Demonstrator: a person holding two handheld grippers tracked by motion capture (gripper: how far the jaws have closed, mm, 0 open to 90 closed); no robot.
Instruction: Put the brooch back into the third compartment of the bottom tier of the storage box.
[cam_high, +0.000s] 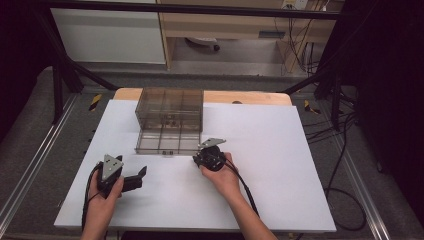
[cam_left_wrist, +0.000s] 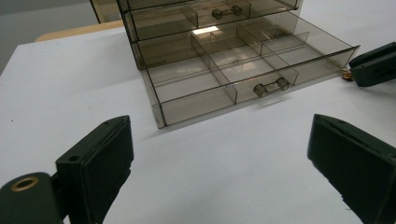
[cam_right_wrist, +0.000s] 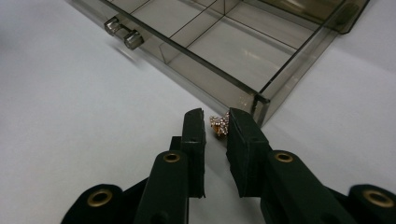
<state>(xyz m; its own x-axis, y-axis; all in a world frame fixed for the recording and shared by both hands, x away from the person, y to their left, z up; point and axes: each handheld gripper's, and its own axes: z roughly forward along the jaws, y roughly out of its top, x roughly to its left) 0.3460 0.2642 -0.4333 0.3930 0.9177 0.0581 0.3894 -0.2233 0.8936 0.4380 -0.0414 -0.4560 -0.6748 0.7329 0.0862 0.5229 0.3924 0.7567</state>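
Right gripper (cam_right_wrist: 215, 122): jaws pinched tight on a small sparkly jewel (cam_right_wrist: 219, 126), just off the pulled-out drawer's (cam_right_wrist: 243, 56) front corner.
Left gripper (cam_left_wrist: 219, 154): jaws spread wide, nothing between them, resting near the worktop's (cam_high: 280, 165) front-left corner.
Drawer cabinet (cam_high: 169, 107): sits at the worktop's far edge, bottom drawer out.

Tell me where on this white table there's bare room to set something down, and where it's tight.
The white table is bare right of the drawer unit, along the near edge between the two hands, and left of the unit. It is crowded at the pulled-out drawer: the right gripper sits at its front corner around a small sparkly piece, and the left gripper lies nearby.
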